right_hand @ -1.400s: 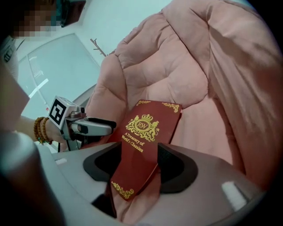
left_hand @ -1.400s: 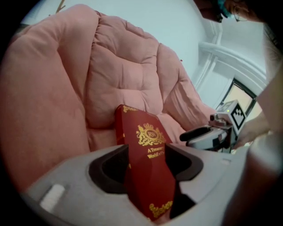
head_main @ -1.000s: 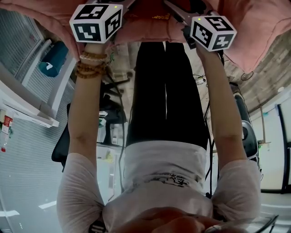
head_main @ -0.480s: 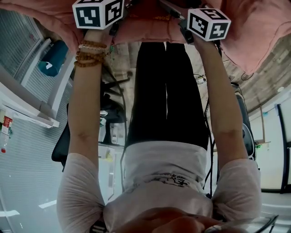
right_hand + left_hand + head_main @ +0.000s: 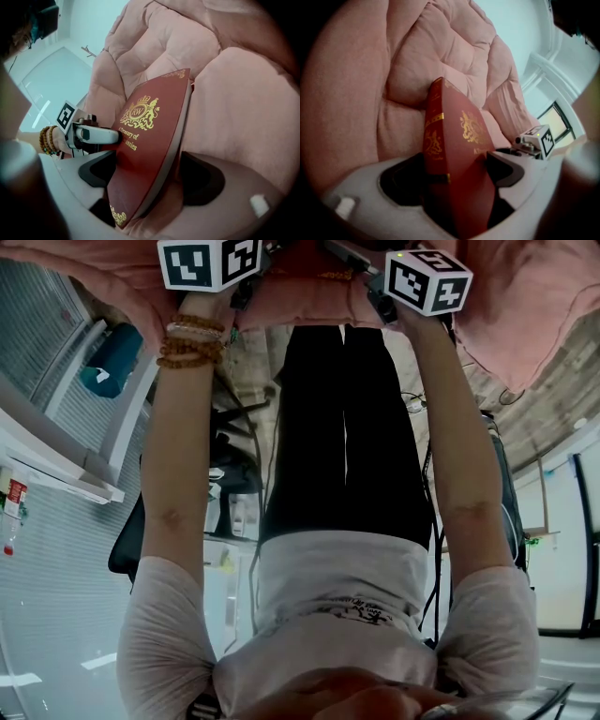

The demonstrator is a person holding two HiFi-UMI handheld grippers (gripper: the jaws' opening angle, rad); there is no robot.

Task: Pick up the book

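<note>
A dark red book with gold lettering stands on edge against a pink cushion. The left claw and right claw each straddle the book. Their jaws are spread wide, have just been opening, and do not clamp its covers.

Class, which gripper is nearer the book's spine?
Left. The left gripper straddles the spine; the right gripper straddles the page edge of the book. Both grippers' jaws have just been opening, book between them.

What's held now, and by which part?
Nothing. The left hand-held gripper and right hand-held gripper have just been opening their jaws; the book sits between them, ungripped.
</note>
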